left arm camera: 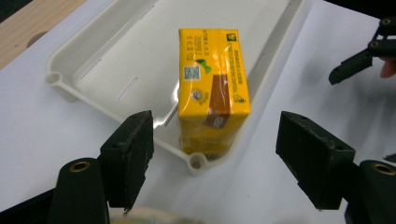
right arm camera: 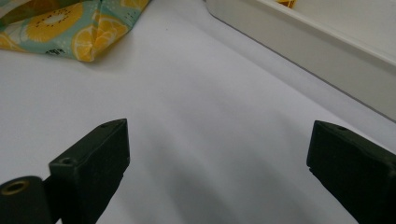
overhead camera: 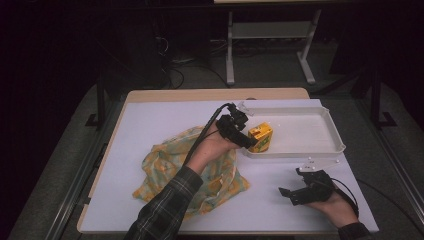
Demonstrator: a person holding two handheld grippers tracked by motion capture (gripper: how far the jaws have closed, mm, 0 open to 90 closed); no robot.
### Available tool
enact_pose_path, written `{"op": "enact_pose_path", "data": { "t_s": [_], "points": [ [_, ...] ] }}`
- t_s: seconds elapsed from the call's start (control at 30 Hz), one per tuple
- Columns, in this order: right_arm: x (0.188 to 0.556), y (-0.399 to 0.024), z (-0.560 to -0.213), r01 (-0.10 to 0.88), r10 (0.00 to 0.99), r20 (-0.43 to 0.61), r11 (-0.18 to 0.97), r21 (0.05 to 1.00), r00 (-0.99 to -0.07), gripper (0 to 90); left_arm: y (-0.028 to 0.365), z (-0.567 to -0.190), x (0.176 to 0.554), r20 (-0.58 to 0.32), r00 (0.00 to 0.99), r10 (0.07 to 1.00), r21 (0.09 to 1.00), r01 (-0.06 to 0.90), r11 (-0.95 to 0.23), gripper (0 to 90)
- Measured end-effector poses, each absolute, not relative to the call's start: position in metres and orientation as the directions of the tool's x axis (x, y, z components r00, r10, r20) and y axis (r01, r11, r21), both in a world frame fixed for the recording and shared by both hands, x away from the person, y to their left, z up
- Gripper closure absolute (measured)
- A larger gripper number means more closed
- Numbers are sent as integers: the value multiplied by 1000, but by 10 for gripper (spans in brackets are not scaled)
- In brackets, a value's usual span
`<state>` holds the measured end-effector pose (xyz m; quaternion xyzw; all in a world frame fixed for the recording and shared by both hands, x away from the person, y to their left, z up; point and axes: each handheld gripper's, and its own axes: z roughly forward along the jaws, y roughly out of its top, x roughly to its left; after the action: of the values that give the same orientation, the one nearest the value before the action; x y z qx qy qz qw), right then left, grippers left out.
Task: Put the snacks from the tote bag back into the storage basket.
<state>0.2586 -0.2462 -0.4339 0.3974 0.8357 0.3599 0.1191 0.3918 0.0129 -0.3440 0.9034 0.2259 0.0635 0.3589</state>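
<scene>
already standing upright in the near left corner of the white tray [overhead camera: 336,137], the yellow juice carton [overhead camera: 260,137] is looking like a finished delivery. the left tongs [left arm camera: 224,158] are hovering just in front of it with the jaws spread wider than the carton and the pads touching nothing, so the carton is resting on its own. the right tongs [overhead camera: 295,192] are lying low over the white surface [overhead camera: 150,120] near the tray's front wall, jaws wide apart and gripping nothing. behind the left hand, a fruit-print cloth [overhead camera: 170,160] is sitting crumpled on the surface, well clear of the tray. judging by this, the placing seems done; what may be remaining is drawing the left tongs clear and perhaps dealing with the cloth.
</scene>
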Motion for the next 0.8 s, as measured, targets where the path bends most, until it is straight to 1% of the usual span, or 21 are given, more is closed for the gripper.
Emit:
{"op": "enact_pose_path", "data": {
  "t_s": [0.13, 0.23, 0.33, 0.67, 0.8],
  "points": [
    [258, -246, -434, 577, 750, 82, 429, 695, -656, 54, 26, -341, 384, -52, 882, 469, 682, 375, -629, 251],
    [258, -247, -434, 580, 752, 87, 423, 696, -653, 55, 38, -338, 378, -49, 887, 458, 677, 367, -638, 236],
    [258, -247, -434, 575, 750, 80, 428, 697, -656, 55, 49, -336, 372, -46, 883, 468, 679, 371, -634, 228],
    [259, -247, -434, 570, 750, 73, 431, 699, -657, 55, 89, -332, 351, -70, 881, 468, 693, 381, -612, 212],
    [259, -246, -432, 568, 744, 63, 450, 689, -665, 57, 104, -330, 343, -67, 882, 466, 703, 373, -606, 211]
  ]
}}
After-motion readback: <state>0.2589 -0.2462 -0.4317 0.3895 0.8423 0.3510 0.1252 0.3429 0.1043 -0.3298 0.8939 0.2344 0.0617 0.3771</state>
